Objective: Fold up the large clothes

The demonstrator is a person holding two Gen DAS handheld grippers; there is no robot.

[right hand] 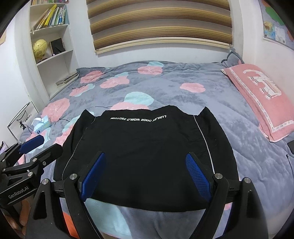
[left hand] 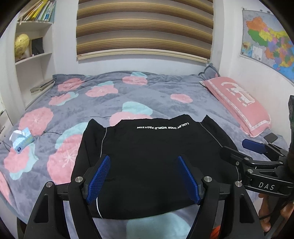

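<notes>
Closest to us, both grippers hang side by side over the near edge of the bed point(left hand: 139, 99). The left gripper point(left hand: 143, 176) has its blue pads point(left hand: 100, 174) spread wide, nothing between them, and below the gap you see only black cloth. The right gripper point(right hand: 146, 174) is the same story: jaws wide apart, empty, poised above the fabric. From the left camera the right gripper shows at the right edge, and a bit of the hand point(left hand: 266, 211) holding it peeks out underneath.

And there is the garment point(right hand: 147, 156), a black top lying flat on the quilt point(right hand: 174, 95), folded into a compact block near the foot of the bed, right in front of both claws. White lettering point(right hand: 137, 118) runs across its far edge, upside down from here, and thin pale piping point(right hand: 205, 143) traces down each side. Two little points of cloth stick up at the far corners.

Off to the left on the quilt sits a tissue box point(left hand: 23, 140), well apart from the top. To the right, a pink pillow point(left hand: 238, 103) lies along the wall side, with a dark phone point(left hand: 270, 137) just beside its near end.

Further back, white shelves point(right hand: 53, 47) hold books point(right hand: 53, 16) and a yellow globe point(right hand: 39, 48). A striped blind point(left hand: 145, 27) covers the far wall, and a map point(left hand: 268, 42) hangs on the right.
</notes>
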